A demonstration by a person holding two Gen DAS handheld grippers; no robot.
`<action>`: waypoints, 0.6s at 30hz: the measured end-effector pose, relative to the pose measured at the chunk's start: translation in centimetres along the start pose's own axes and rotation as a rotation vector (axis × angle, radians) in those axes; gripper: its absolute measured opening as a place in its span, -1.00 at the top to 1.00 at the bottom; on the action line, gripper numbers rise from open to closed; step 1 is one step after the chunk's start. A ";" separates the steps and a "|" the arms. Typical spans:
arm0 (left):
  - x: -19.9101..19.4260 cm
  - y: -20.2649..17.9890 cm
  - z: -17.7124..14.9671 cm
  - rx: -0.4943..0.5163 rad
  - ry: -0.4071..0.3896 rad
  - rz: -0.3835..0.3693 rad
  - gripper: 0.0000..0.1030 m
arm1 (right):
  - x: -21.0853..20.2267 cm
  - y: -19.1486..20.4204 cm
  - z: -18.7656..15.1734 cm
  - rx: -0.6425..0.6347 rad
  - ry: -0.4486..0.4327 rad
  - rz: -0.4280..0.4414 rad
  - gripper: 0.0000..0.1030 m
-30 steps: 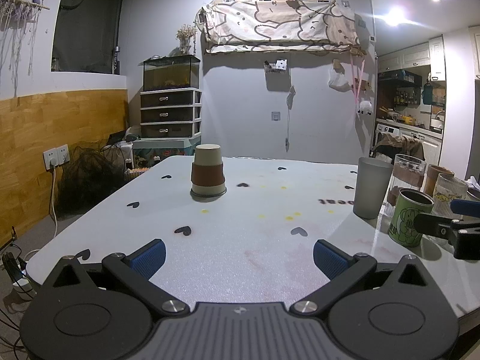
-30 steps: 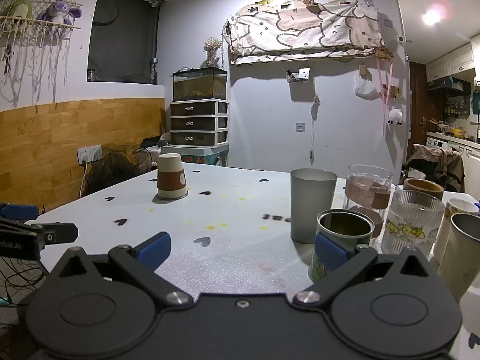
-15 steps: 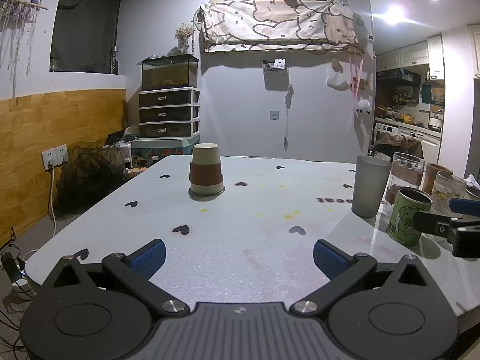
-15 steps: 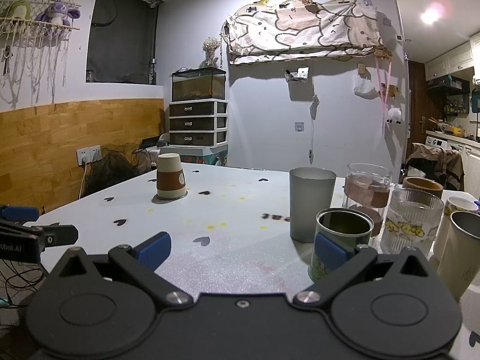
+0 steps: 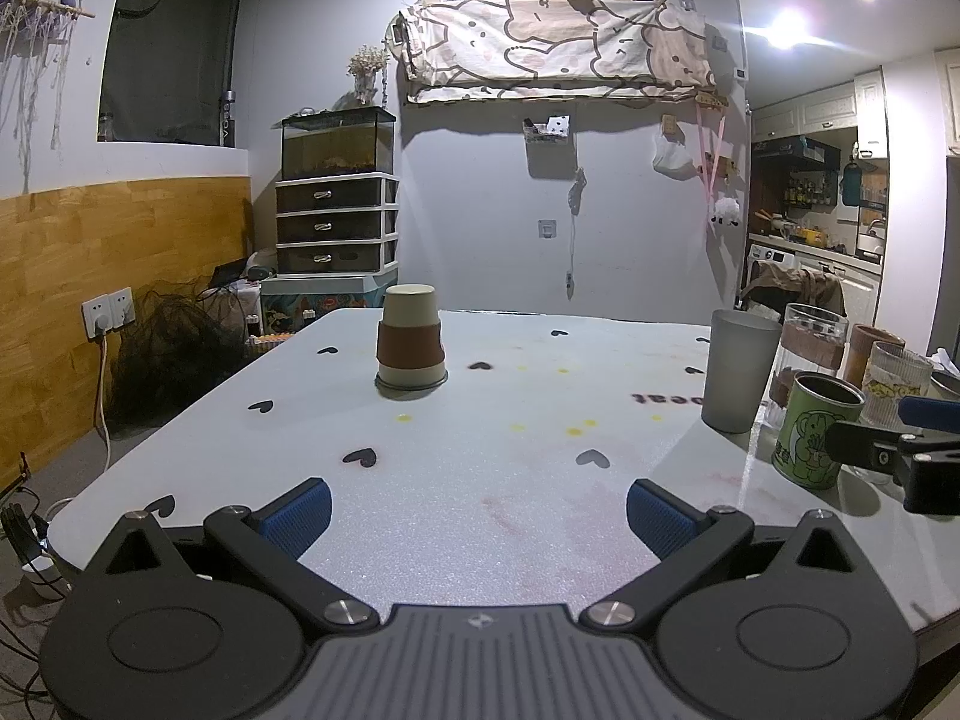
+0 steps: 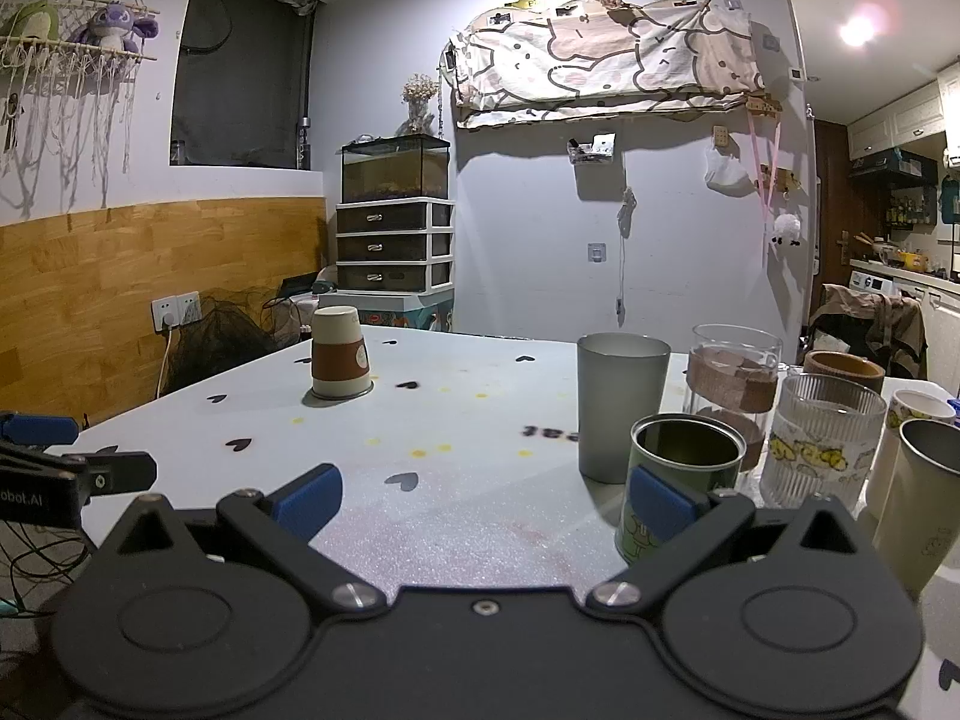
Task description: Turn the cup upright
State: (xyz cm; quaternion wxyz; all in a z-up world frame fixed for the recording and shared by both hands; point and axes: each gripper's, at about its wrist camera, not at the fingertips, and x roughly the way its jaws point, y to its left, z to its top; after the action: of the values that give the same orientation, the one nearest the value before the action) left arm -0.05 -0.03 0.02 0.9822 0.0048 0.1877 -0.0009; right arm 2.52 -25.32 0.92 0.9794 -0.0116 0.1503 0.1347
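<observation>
A paper cup with a brown sleeve (image 5: pixel 410 343) stands upside down, mouth on the white table (image 5: pixel 492 480), toward its far left. It also shows in the right wrist view (image 6: pixel 339 354). My left gripper (image 5: pixel 477 510) is open and empty, low over the near table edge, well short of the cup. My right gripper (image 6: pixel 486 498) is open and empty, to the right, with a green tin (image 6: pixel 684 480) just beyond its right finger. Each gripper shows at the edge of the other's view.
Upright cups stand at the table's right: a grey tumbler (image 6: pixel 621 405), a glass with a cork band (image 6: pixel 732 381), a ribbed glass (image 6: pixel 822 441), a metal cup (image 6: pixel 927 498) and others. Black heart marks dot the table. Drawers and a tank stand behind.
The view has shifted very slightly; the cup and both grippers stand about as before.
</observation>
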 end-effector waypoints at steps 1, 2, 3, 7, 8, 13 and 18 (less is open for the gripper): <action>0.0 0.0 0.0 0.000 0.000 0.000 -1.00 | 0.0 0.0 0.0 0.000 0.000 0.000 -1.00; 0.0 0.0 0.0 0.000 0.000 0.001 -1.00 | -0.1 -0.3 -0.1 0.000 0.000 0.000 -1.00; 0.0 0.0 0.0 0.000 0.000 0.001 -1.00 | 0.0 -0.3 -0.1 0.000 -0.001 0.000 -1.00; 0.0 0.0 0.0 0.000 0.001 0.001 -1.00 | -0.1 -0.3 -0.1 0.001 -0.001 -0.001 -1.00; 0.0 0.0 0.0 0.000 0.001 0.001 -1.00 | -0.1 -0.3 -0.1 0.001 -0.001 -0.001 -1.00; 0.0 0.0 0.0 0.000 0.001 0.001 -1.00 | -0.1 -0.3 -0.1 0.001 -0.001 0.000 -1.00; 0.0 0.0 0.0 0.000 0.001 0.001 -1.00 | -0.1 -0.3 -0.1 0.002 -0.001 0.000 -1.00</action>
State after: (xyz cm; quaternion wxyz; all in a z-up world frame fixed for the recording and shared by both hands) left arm -0.04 -0.04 0.02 0.9821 0.0049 0.1883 -0.0006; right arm 2.48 -25.67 0.85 0.9794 -0.0106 0.1499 0.1345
